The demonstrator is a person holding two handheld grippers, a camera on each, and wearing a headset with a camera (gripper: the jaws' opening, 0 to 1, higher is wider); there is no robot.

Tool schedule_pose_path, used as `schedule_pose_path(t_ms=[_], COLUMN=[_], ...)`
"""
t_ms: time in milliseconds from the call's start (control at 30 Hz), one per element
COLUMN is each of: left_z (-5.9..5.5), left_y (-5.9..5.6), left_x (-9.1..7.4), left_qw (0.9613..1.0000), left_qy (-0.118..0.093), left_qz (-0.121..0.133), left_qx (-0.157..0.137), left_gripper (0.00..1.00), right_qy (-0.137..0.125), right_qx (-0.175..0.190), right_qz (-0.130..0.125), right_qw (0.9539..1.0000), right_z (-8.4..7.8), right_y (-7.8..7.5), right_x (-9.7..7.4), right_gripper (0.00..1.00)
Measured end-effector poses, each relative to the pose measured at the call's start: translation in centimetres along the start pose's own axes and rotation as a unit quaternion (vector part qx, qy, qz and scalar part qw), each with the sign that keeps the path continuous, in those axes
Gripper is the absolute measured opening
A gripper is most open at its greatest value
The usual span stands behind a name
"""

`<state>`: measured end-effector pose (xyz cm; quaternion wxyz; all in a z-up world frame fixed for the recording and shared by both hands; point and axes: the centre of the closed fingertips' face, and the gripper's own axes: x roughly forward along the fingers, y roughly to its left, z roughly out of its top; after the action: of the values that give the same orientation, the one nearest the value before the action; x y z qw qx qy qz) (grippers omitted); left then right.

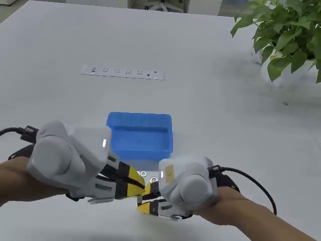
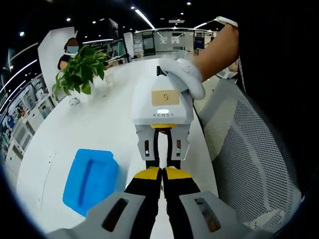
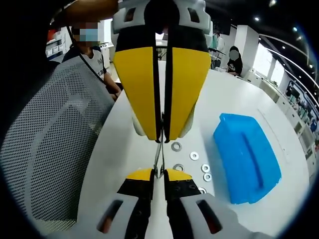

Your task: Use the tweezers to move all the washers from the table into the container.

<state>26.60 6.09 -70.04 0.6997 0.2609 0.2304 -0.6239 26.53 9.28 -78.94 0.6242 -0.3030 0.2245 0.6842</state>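
Note:
The thin metal tweezers [image 3: 159, 149] run between my two grippers, which face each other tip to tip. My right gripper [image 3: 159, 174] is shut on one end. My left gripper [image 3: 162, 127] comes from above with its yellow jaws closed on the other end. Several silver washers [image 3: 194, 156] lie on the white table [image 3: 124, 149] just right of the tweezers, between them and the blue container [image 3: 246, 157]. In the head view the left gripper [image 1: 139, 185] and right gripper [image 1: 145, 199] meet in front of the container [image 1: 140, 135], with two washers [image 1: 144, 174] beside them.
A white power strip [image 1: 123, 72] lies further back on the table. A potted green plant [image 1: 288, 35] stands at the far right. A grey mesh chair [image 3: 55, 134] is beside the table edge, and people sit in the background.

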Motion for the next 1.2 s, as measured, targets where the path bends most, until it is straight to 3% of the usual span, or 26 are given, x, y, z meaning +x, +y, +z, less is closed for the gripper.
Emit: schedule_pose_path(t_ms=[233,633,800,1200], left_z=[-0.1,-1.5,-1.4,-1.6], left_y=[0.2,0.1,0.0,0.2], left_x=[0.1,0.6,0.6,-0.1], left_qw=[1.0000,0.9999,0.9999,0.9999], left_qy=[0.001,0.013,0.005,0.010], left_qz=[-0.001,-0.009,-0.010,-0.007], left_qx=[0.004,0.004,0.002,0.002], left_gripper=[0.06,0.08,0.06,0.06], right_qy=[-0.003,-0.004,-0.004,-0.007], right_qx=[0.003,0.002,0.004,-0.004], right_qz=[0.000,0.001,0.002,-0.010], right_qw=[1.0000,1.0000,1.0000,0.9999], right_z=[0.0,0.1,0.1,0.5], right_y=[0.0,0.0,0.1,-0.6], right_x=[0.0,0.1,0.1,0.0], right_gripper=[0.09,0.09,0.09,0.11])
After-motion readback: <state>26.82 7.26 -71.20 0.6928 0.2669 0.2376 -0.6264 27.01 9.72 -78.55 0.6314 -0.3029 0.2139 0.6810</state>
